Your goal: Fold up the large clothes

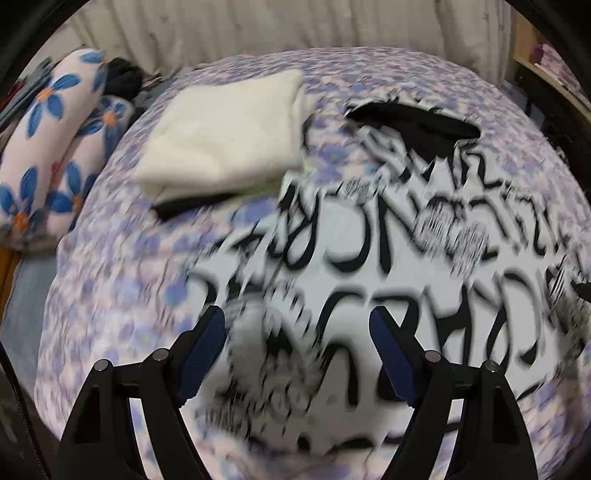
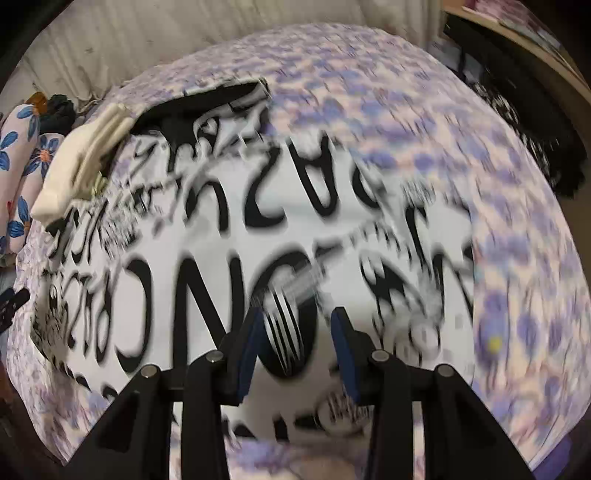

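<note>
Left wrist view shows your left gripper [image 1: 297,325] spread wide and empty above the black-lettered white shirt [image 1: 388,258] lying flat on the floral bedsheet [image 1: 110,295], while your right gripper [image 2: 295,325] hangs part-spread, pinching nothing.

I see a bed under a lilac floral sheet [image 1: 110,280], a pale ribbed wall [image 1: 258,26] behind, and a wooden shelf [image 2: 535,44] at right.

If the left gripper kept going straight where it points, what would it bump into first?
Most likely the white garment with big black lettering spread on the purple flowered bedspread. The left gripper points down at it with open, empty jaws, though the blurred picture leaves depth unclear.
</note>
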